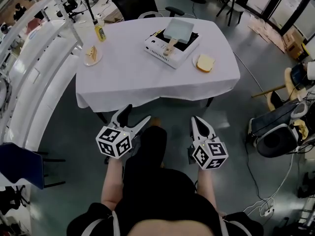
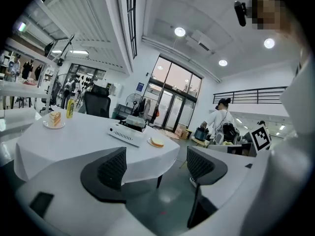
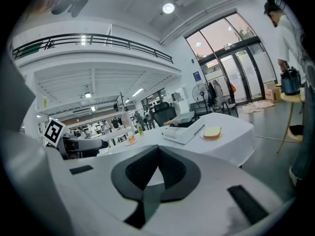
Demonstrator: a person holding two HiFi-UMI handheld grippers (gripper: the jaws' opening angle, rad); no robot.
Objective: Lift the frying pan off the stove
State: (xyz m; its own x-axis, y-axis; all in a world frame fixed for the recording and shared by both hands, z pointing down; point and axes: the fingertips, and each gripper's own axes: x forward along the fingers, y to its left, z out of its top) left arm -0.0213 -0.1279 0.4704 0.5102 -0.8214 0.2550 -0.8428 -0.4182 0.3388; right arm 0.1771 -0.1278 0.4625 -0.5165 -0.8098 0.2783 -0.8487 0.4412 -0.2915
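Note:
A grey square frying pan (image 1: 178,29) with a wooden handle (image 1: 170,48) rests on a white portable stove (image 1: 158,47) at the far middle of the white-clothed table (image 1: 133,77). Both grippers hang over the floor on the near side of the table, well short of the pan. My left gripper (image 1: 137,113) is open with nothing between its pads (image 2: 112,168). My right gripper (image 1: 197,120) is shut and empty, its tips meeting (image 3: 157,154). The stove (image 2: 125,133) and pan (image 2: 135,122) show small in the left gripper view, and the stove (image 3: 183,133) also in the right gripper view.
A plate with bread (image 1: 205,63) lies right of the stove. A plate with cake (image 1: 92,55) and a yellow bottle (image 1: 100,32) sit at the table's far left. A black office chair (image 1: 133,1) stands behind the table. Bags and cables lie on the floor at the right (image 1: 278,132).

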